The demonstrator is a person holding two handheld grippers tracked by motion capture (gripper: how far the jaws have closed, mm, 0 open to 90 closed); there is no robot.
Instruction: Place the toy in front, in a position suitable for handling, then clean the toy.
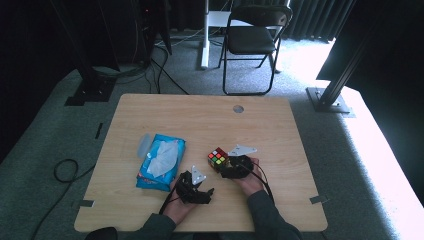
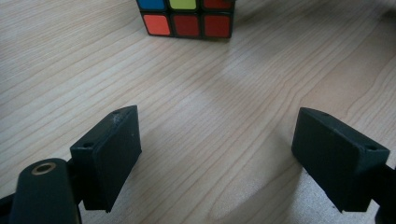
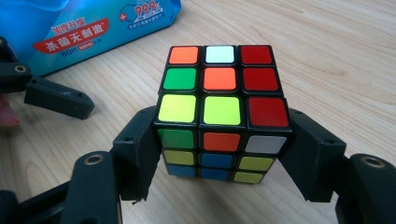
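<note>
Nearest, at the table's near edge in the high view, the left gripper (image 1: 207, 191) sits in the person's left hand (image 1: 176, 209), angled toward the cube. In the left gripper view its jaws stand wide apart over bare wood, nothing between them; the puzzle cube (image 2: 186, 17) lies ahead of them, well clear of the pads.

Just beyond and to the right, the right gripper (image 1: 223, 164) is clamped on the cube (image 1: 217, 157). In the right gripper view both pads press the cube's (image 3: 220, 112) opposite side faces at its lower layers. The cube has no long axis; it rests flat on the table (image 1: 260, 125), one face up (orange, white, red, green and yellow stickers), its near face toward the gripper's camera, its edges slightly turned against the table's edges.

Left of the cube lies a blue wet-wipe pack (image 1: 161, 161), long axis running near to far, apart from both grippers.

Farther off, on the carpet, stands a black folding chair (image 1: 254, 40).
</note>
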